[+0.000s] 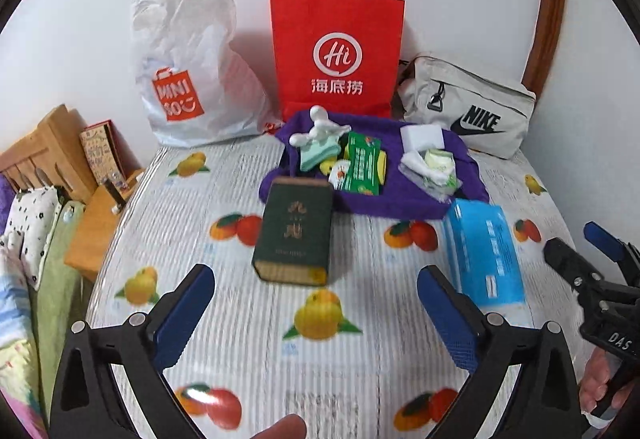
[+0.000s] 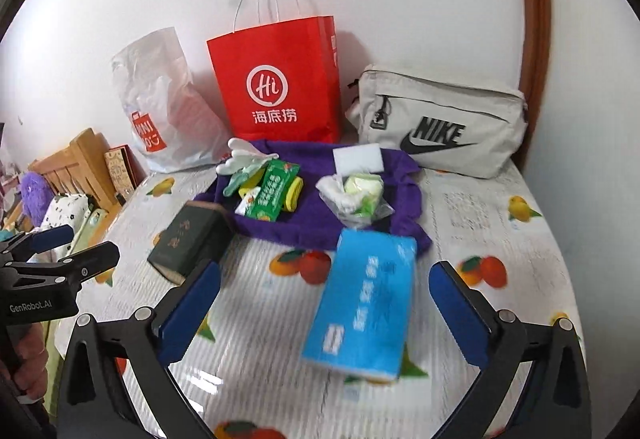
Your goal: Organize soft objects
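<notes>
Fruit-printed plastic sheeting covers the table (image 1: pixel 248 323). At its far edge, by the wall, stand a red paper carrier bag (image 1: pixel 337 51), a white plastic shopping bag (image 1: pixel 188 63) and a beige fabric pouch (image 1: pixel 468 107). Just in front, a purple cloth (image 1: pixel 400 195) carries small packets. A blue tissue pack (image 2: pixel 360 303) and a dark green book-shaped box (image 1: pixel 294 231) lie at its near edge. Both grippers — left gripper (image 1: pixel 316 315) and right gripper (image 2: pixel 324 315) — hover with jaws spread wide, holding and touching nothing.
</notes>
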`<state>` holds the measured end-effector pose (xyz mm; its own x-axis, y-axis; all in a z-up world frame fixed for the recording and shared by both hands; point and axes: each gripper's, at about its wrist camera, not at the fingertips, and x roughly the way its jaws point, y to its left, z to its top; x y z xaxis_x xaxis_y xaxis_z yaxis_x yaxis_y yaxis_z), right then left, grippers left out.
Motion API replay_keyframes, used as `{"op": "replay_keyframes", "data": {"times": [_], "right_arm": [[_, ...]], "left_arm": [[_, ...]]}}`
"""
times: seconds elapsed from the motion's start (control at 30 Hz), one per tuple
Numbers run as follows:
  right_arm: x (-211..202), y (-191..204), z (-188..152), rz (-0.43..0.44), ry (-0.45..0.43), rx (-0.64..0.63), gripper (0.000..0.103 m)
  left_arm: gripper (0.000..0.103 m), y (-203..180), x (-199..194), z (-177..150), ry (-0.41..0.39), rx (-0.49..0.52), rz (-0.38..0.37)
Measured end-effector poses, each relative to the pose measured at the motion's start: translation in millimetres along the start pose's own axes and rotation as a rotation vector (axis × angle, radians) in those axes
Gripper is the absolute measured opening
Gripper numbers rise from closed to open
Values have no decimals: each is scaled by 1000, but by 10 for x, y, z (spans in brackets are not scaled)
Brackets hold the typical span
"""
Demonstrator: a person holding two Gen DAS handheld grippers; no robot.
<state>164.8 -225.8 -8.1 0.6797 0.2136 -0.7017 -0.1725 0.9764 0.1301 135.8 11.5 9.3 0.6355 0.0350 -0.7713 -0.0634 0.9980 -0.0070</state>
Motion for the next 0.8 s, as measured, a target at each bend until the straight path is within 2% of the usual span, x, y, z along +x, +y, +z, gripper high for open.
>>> {"op": "replay_keyframes", "data": {"times": [0.37, 0.47, 0.63, 0.8], "right_arm": [[-548, 43, -452, -43, -33, 6, 102], [-684, 49, -546, -11, -43, 19, 102], [-823, 93, -614, -31, -64, 2, 102], [-906, 111, -657, -27, -77, -1, 102]], "left_arm": [[102, 52, -305, -472, -28, -11, 24], [102, 31, -386, -564, -31, 4, 29], [103, -3, -500, -636, -44, 12, 6], [103, -25, -582, -673, -56, 20, 16]]}}
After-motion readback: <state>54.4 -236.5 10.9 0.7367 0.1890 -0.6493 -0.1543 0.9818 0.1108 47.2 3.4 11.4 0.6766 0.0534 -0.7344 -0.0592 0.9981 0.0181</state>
